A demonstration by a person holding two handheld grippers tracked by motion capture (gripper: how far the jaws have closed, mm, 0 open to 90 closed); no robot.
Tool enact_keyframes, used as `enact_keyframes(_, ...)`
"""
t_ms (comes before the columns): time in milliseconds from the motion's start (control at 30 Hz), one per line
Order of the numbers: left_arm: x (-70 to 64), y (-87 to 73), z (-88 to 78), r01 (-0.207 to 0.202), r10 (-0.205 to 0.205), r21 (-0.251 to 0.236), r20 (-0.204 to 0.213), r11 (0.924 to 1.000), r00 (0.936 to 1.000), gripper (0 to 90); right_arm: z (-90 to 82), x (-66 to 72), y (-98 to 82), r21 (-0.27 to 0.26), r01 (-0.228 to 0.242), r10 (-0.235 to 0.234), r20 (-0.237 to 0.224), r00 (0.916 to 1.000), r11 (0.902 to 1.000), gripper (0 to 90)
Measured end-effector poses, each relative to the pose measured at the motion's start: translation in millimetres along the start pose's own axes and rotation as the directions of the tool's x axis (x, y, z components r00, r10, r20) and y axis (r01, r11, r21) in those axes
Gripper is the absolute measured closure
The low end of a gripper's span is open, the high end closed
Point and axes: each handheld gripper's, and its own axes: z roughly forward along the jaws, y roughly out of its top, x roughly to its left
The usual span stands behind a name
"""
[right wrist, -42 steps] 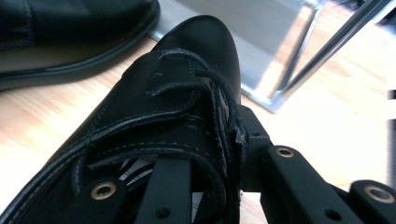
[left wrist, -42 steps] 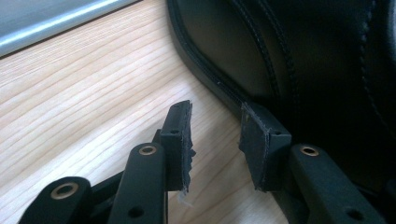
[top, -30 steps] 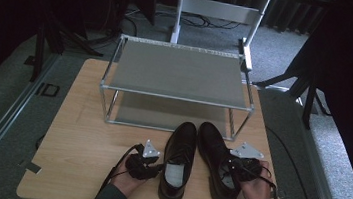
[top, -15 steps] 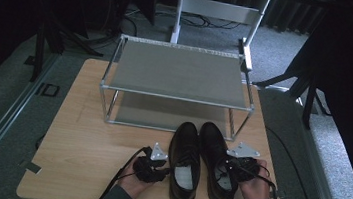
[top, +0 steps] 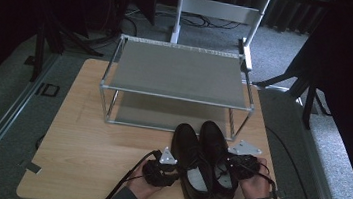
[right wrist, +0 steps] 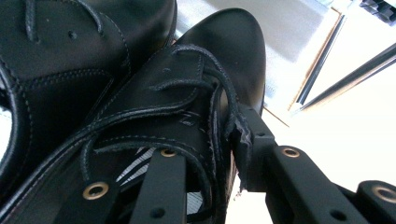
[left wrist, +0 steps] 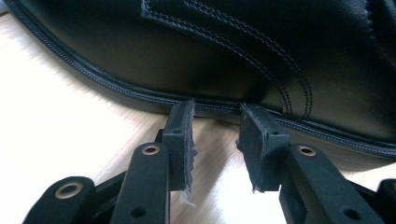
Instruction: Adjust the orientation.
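Left claw (top: 169,165) lies low on the tabletop (top: 81,169) at 9 o'clock of the left shoe (top: 191,167), jaws narrowly apart, empty, tips at its welt. Right claw (top: 237,166) clamps the right shoe (top: 218,157) by its side wall; inner jaw hidden inside.

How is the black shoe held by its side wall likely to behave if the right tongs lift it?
The right shoe would probably hang tilted, since the right tongs pinch one side of its opening. Its leather upper may flex there. Its glossy toe looks slippery, so a push might slide off it.
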Motion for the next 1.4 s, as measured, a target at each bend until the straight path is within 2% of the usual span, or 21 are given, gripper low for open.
enact_keyframes(233,-14.1,8.1,11.5,-0.026,0.026,-0.004,0.039,0.9996,0.9989,67.0,1.7,-13.1,-0.6,-0.017,0.003,-0.004,-0.025,0.9997,0.9999,74.3)
enact_keyframes(333,-20.3,11.5,16.1,-0.032,0.032,-0.003,0.054,0.9995,0.9980,61.8,3.3,-21.3,-0.6,-0.025,0.014,-0.015,-0.045,0.9989,0.9996,74.1)
enact_keyframes(533,-25.6,17.5,23.2,-0.034,0.034,0.002,0.075,0.9994,0.9966,61.5,7.2,-36.4,-2.2,-0.047,0.024,-0.028,-0.081,0.9963,0.9986,72.6)
enact_keyframes(733,-32.3,25.2,32.3,-0.049,0.048,0.007,0.094,0.9988,0.9944,61.6,11.5,-51.0,1.5,-0.037,0.046,-0.049,-0.110,0.9927,0.9983,70.1)
enact_keyframes(833,-33.6,28.3,35.6,-0.051,0.050,0.010,0.102,0.9986,0.9935,61.9,14.4,-58.5,2.4,-0.015,0.025,-0.027,-0.121,0.9923,0.9996,64.7)
enact_keyframes(933,-29.3,26.4,35.3,-0.043,0.042,0.004,0.128,0.9991,0.9909,62.6,15.9,-64.1,0.7,0.044,0.007,-0.002,-0.124,0.9923,0.9990,53.1)
enact_keyframes(1000,-28.6,24.5,34.2,-0.046,0.045,-0.002,0.130,0.9990,0.9904,60.6,12.1,-66.7,-3.2,0.049,-0.012,0.019,-0.126,0.9919,0.9987,48.7)
enact_keyframes(1133,-21.7,22.8,24.0,-0.038,0.039,-0.020,0.105,0.9991,0.9936,57.4,-4.7,-67.1,-11.3,0.015,-0.062,0.064,-0.107,0.9922,0.9979,41.4)
enact_keyframes(1200,-16.0,21.4,15.5,-0.034,0.037,-0.040,0.081,0.9986,0.9960,57.0,-12.0,-68.3,-15.3,0.003,-0.117,0.117,-0.110,0.9870,0.9931,38.8)
enact_keyframes(1300,-6.4,17.6,3.5,-0.020,0.022,-0.059,0.049,0.9981,0.9985,56.4,-21.6,-69.2,-20.1,-0.009,-0.175,0.173,-0.109,0.9788,0.9845,38.4)
enact_keyframes(1400,3.1,13.0,-6.6,-0.004,0.006,-0.070,0.021,0.9975,0.9998,55.8,-29.8,-65.9,-22.5,-0.029,-0.193,0.189,-0.107,0.9762,0.9808,41.0)
